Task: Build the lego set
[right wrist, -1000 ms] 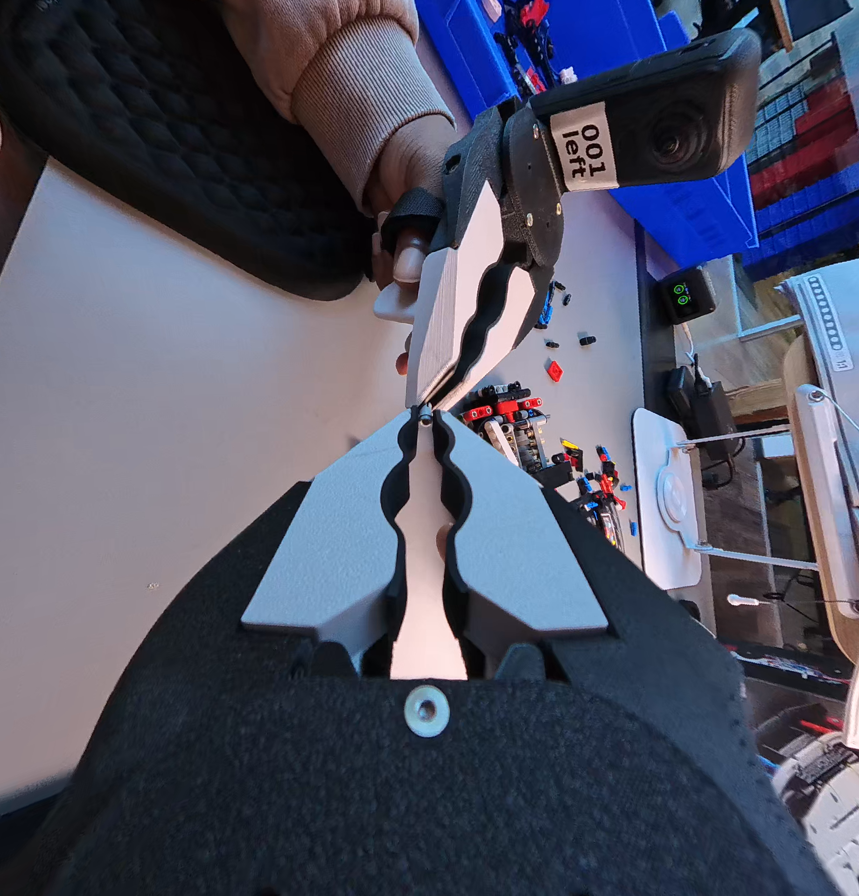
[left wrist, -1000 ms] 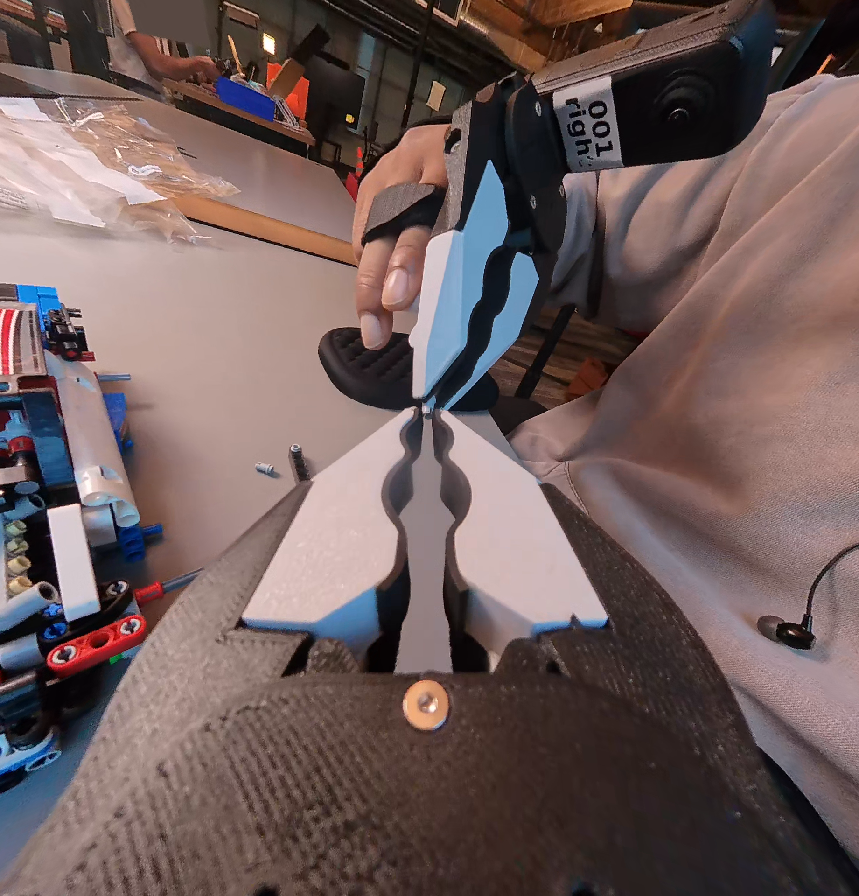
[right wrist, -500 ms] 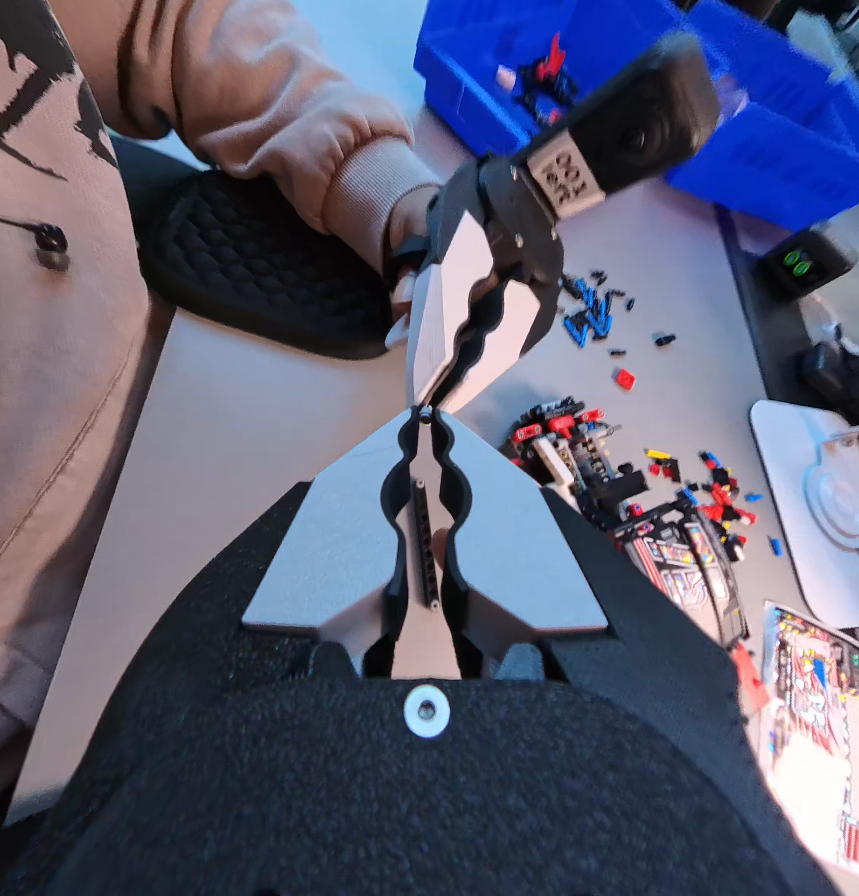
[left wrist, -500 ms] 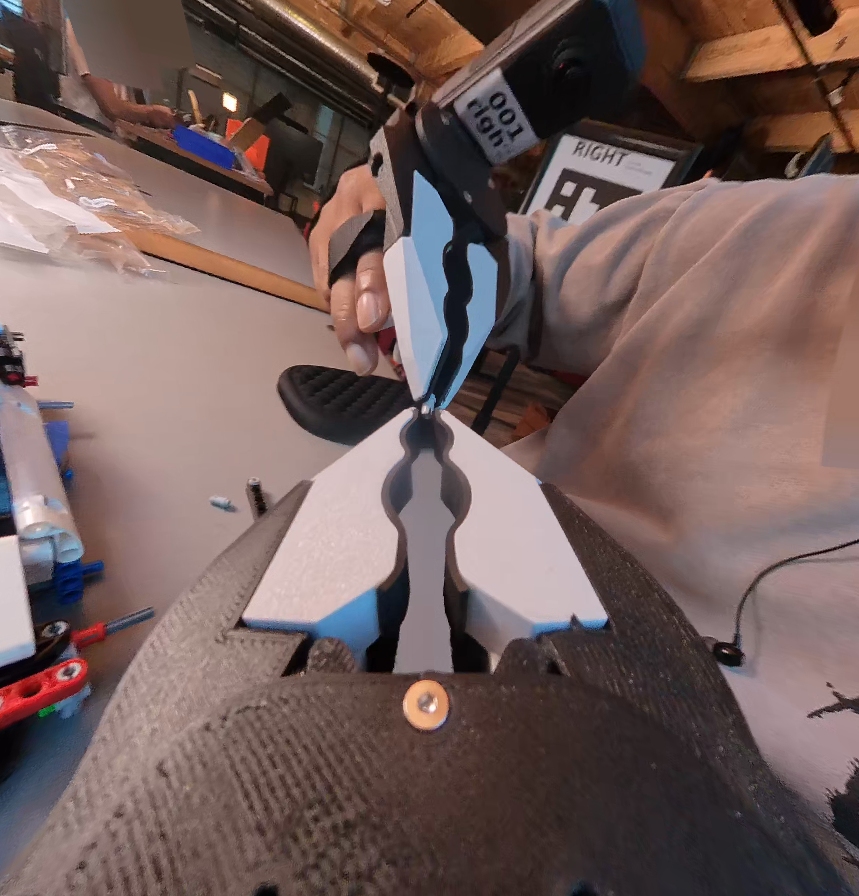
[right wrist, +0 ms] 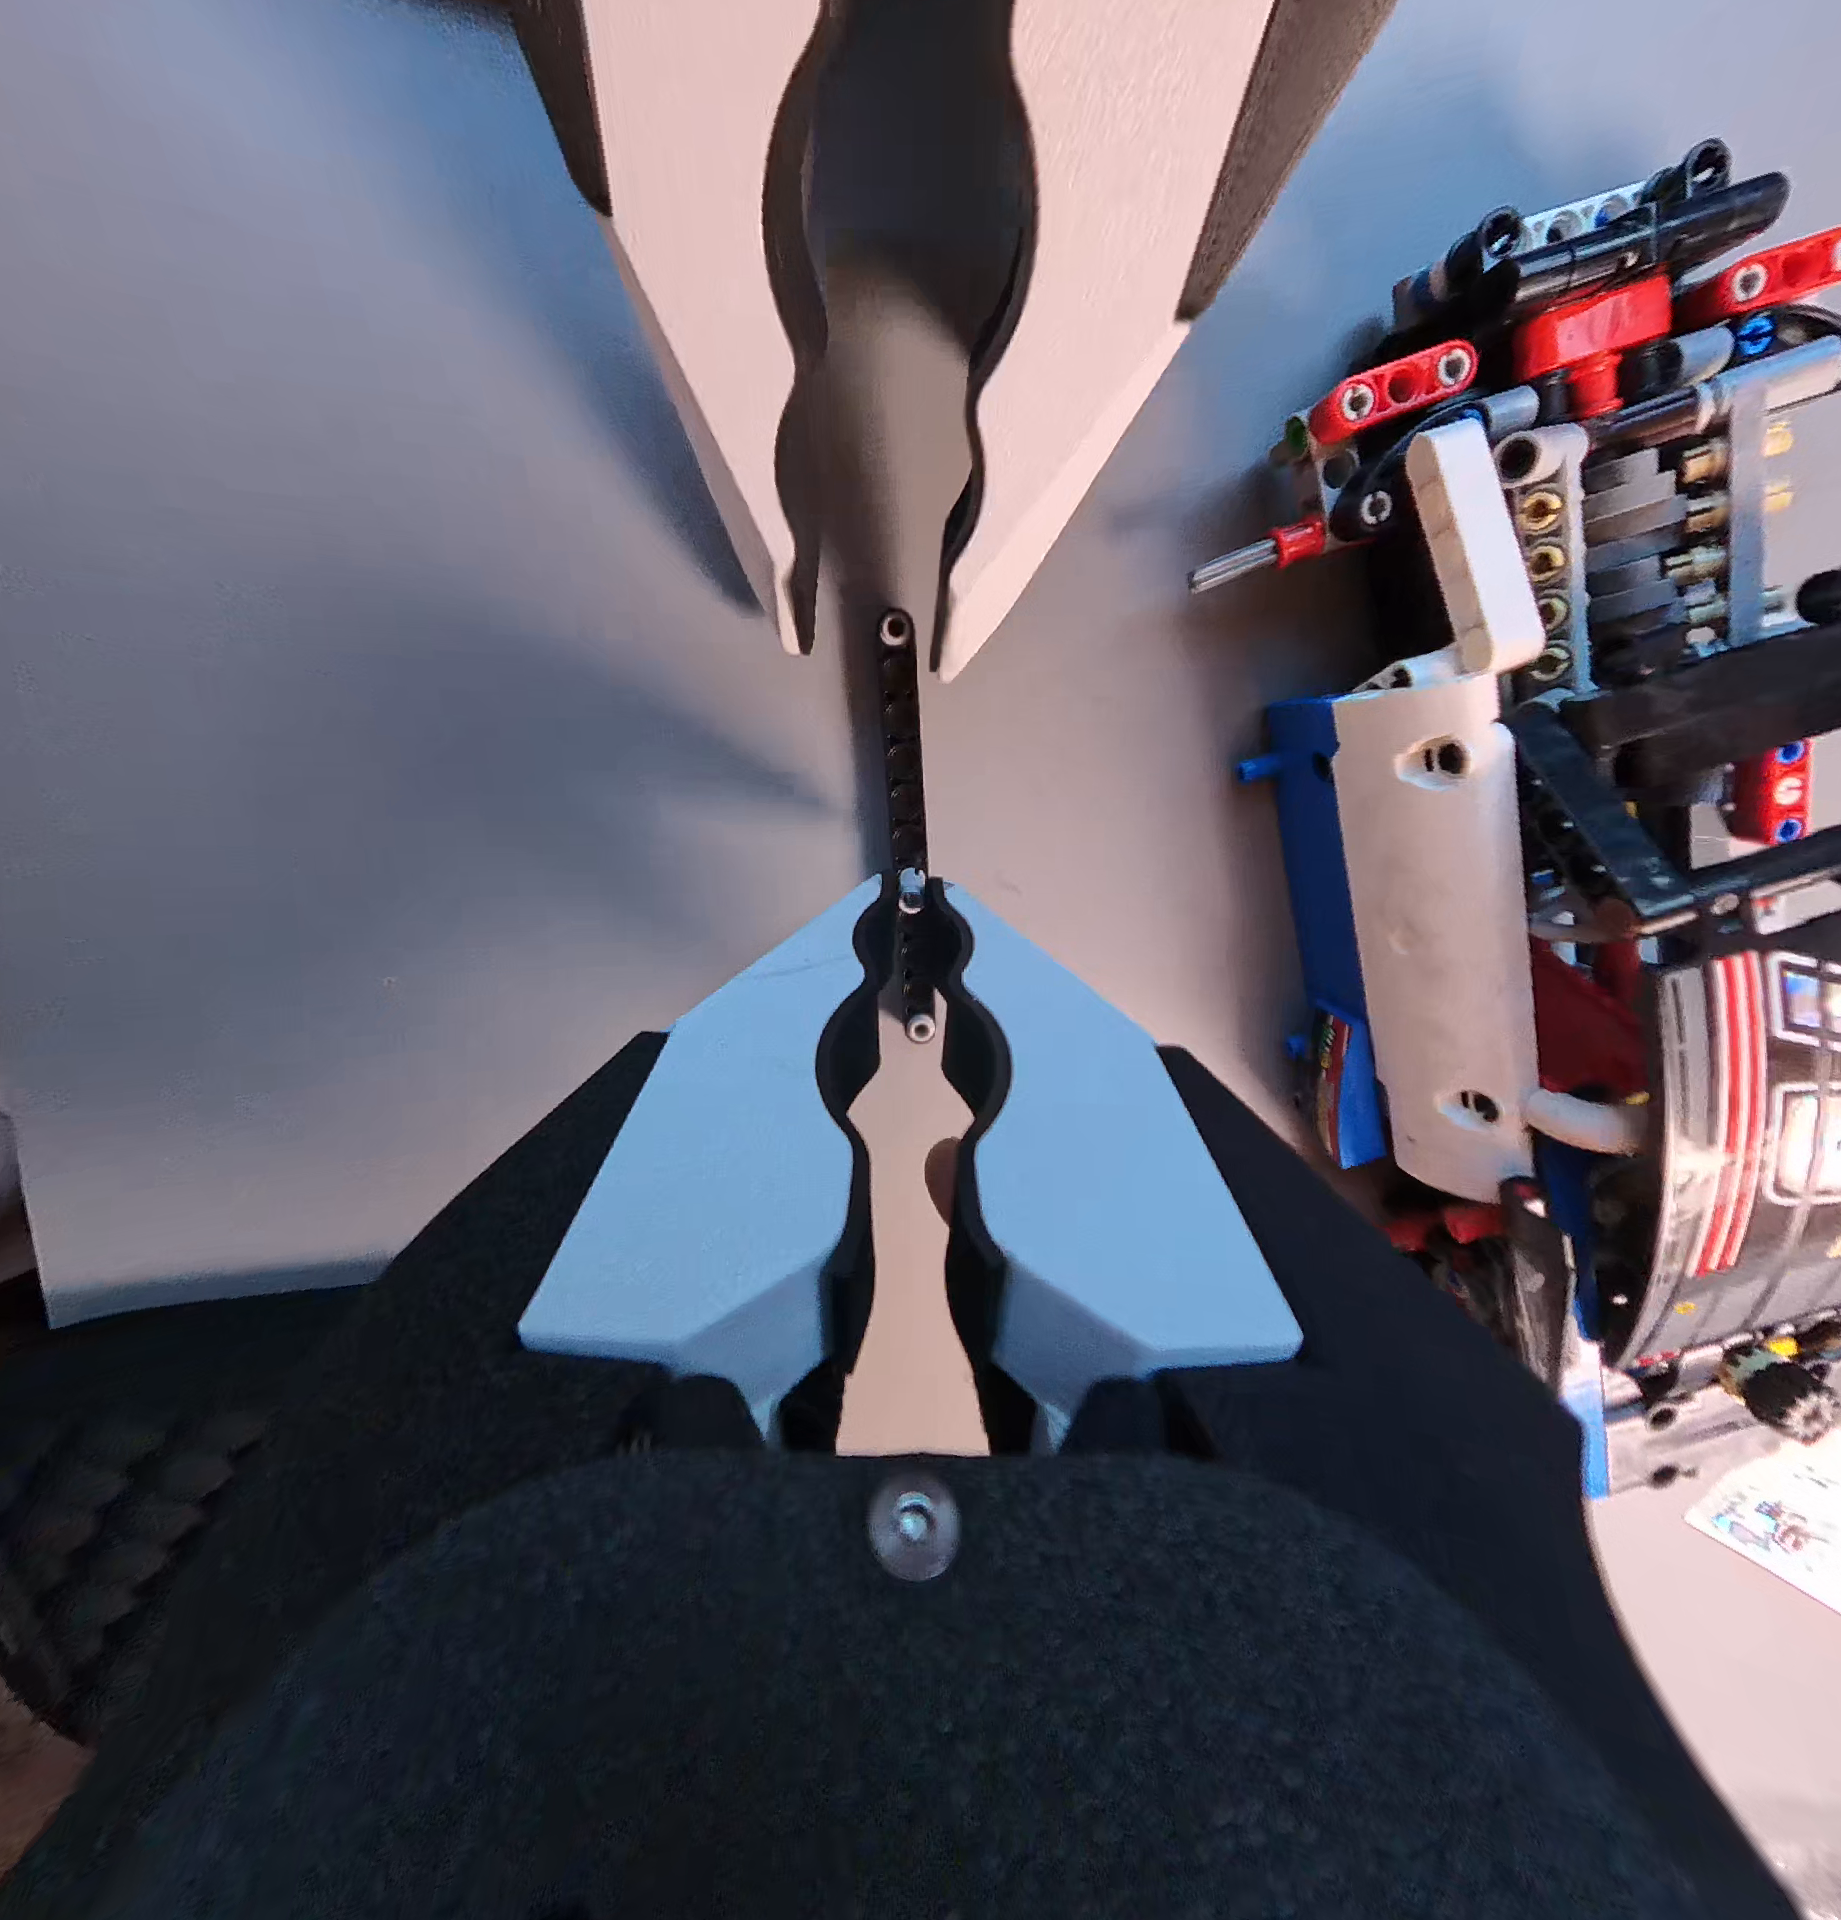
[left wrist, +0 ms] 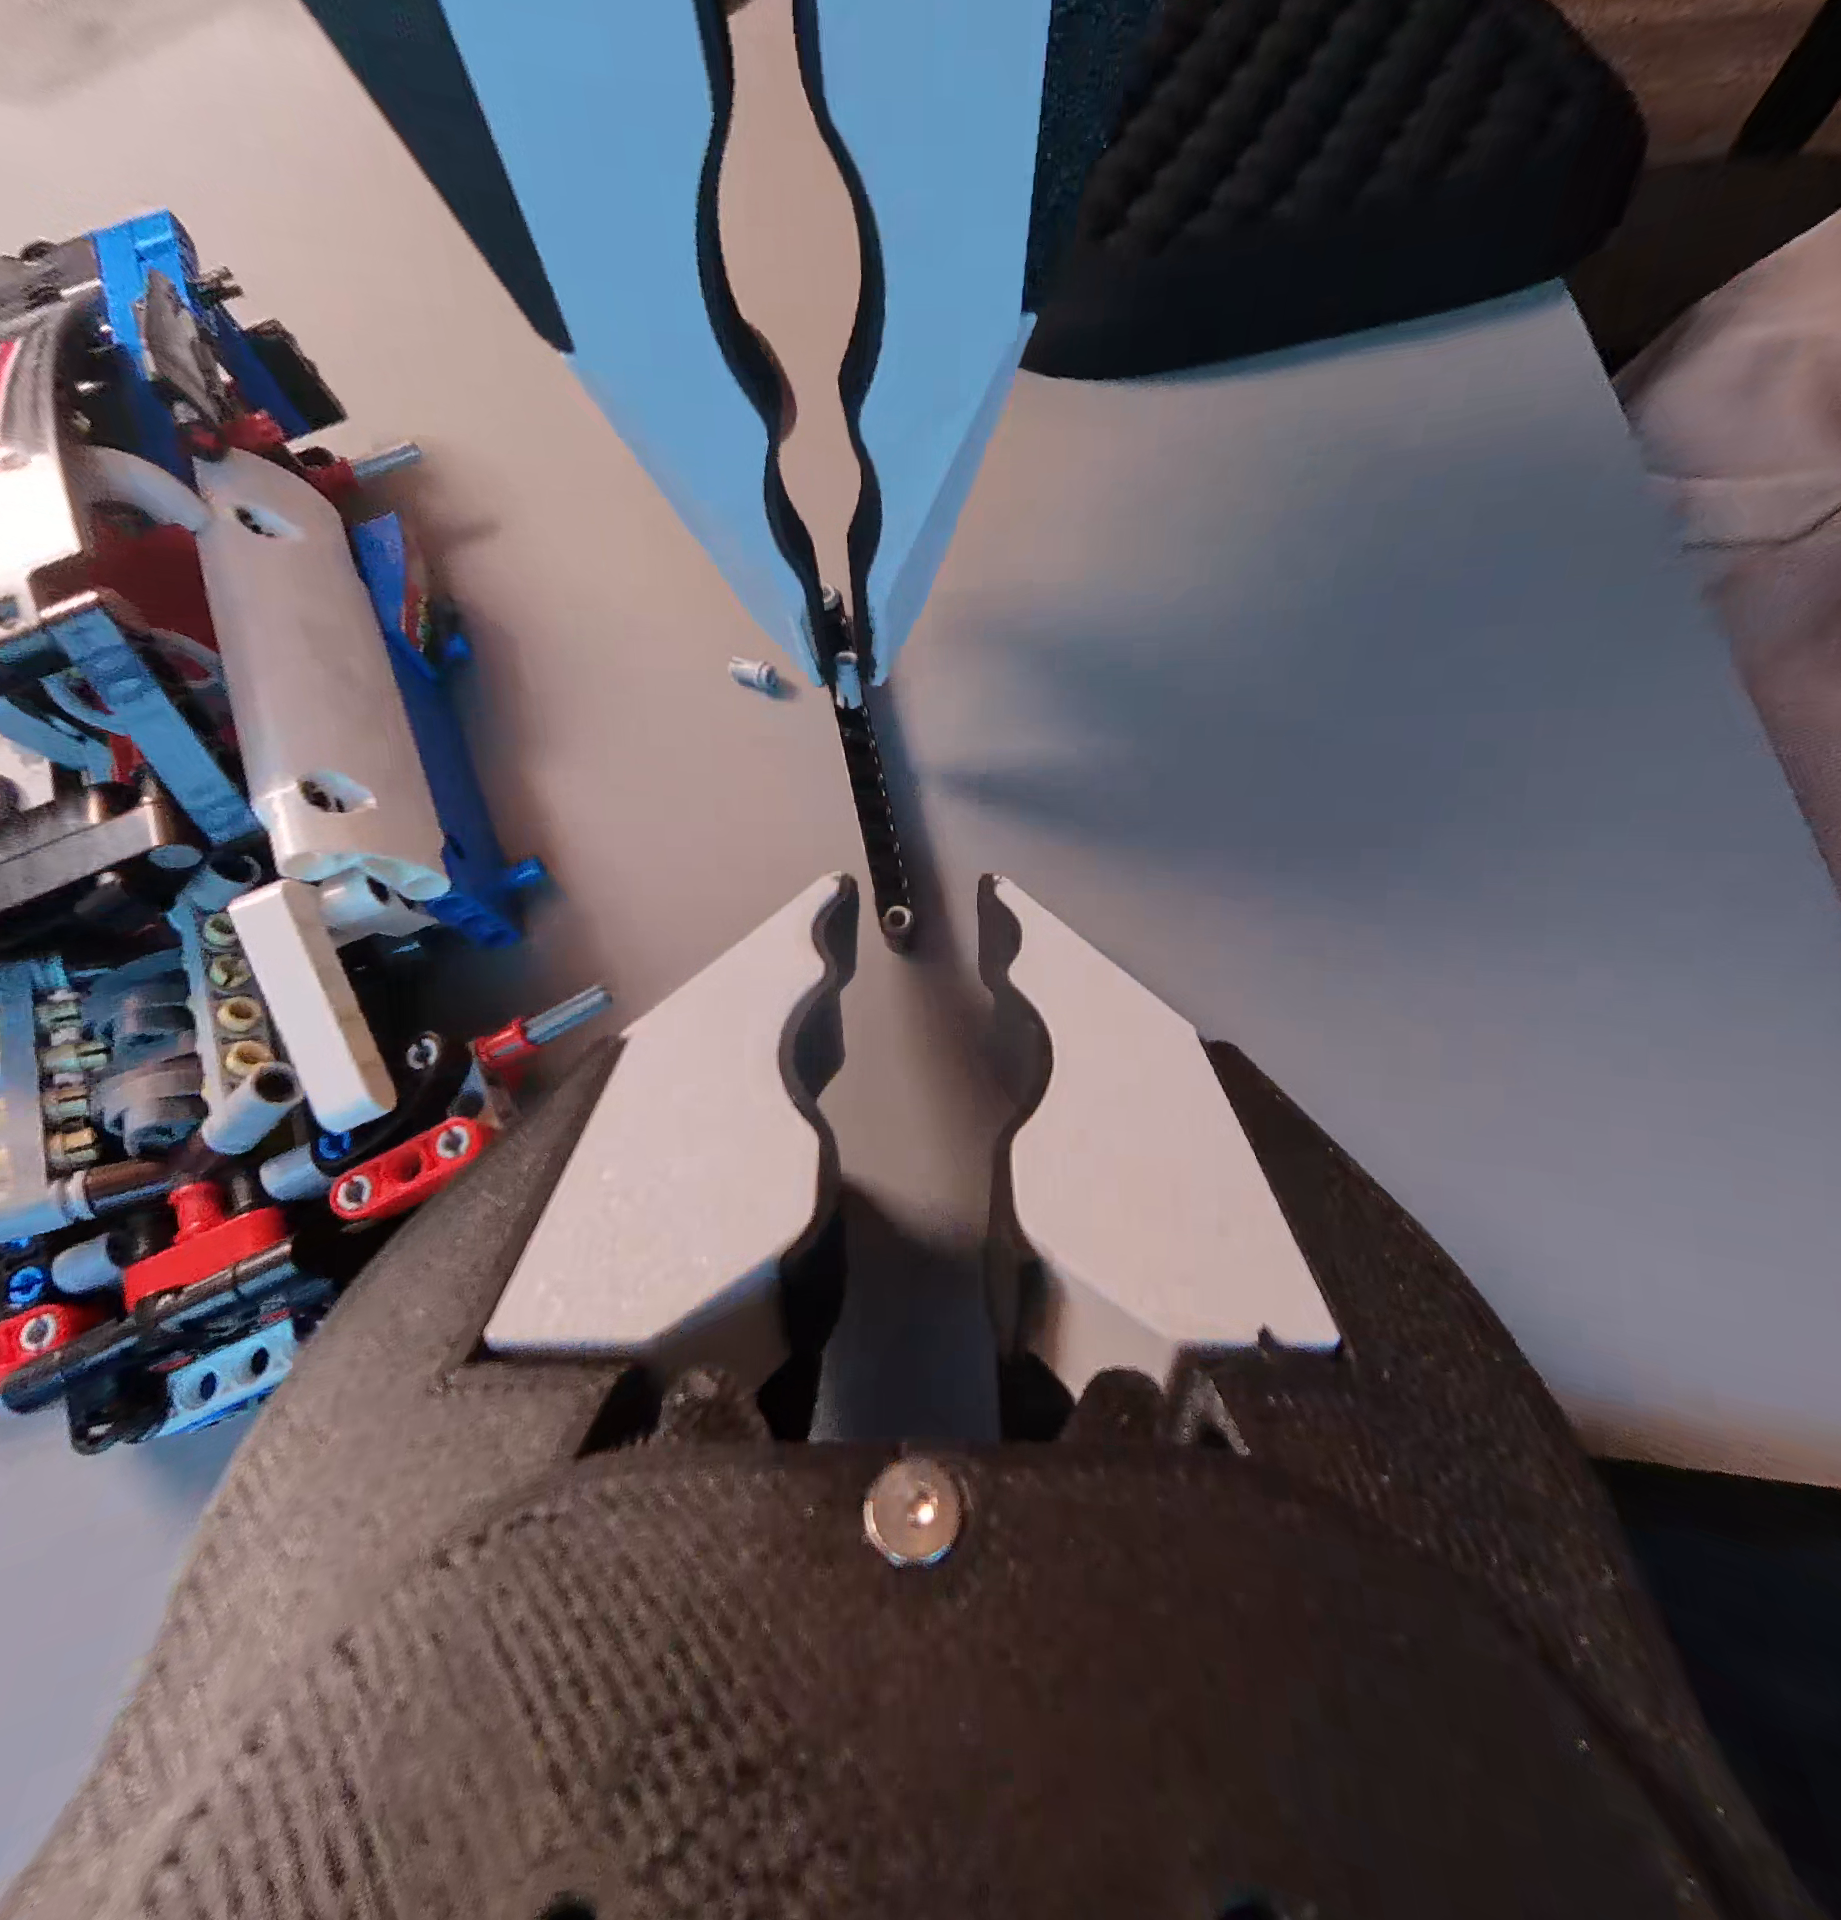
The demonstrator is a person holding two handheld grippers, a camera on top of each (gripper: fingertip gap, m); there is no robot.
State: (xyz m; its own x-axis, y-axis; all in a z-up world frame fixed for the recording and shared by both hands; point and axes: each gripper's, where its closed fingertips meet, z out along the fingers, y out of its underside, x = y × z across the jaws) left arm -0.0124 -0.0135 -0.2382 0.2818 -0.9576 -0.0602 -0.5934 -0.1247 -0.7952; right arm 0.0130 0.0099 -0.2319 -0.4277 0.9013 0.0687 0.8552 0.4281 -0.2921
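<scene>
Black lego beam — clamped in right hand-held gripper — reaches between left hand-held gripper's parted tips.

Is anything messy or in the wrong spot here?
Nothing looks broken or spilled. One tiny grey pin lies alone on the table, apart from the lego model. The black beam is pinched by the right gripper.

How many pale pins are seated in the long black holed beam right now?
2. One pale pin sits at the end of the long black holed beam, inside the shut right gripper; the other pin sits between its tips. The fingers may hide more.
</scene>
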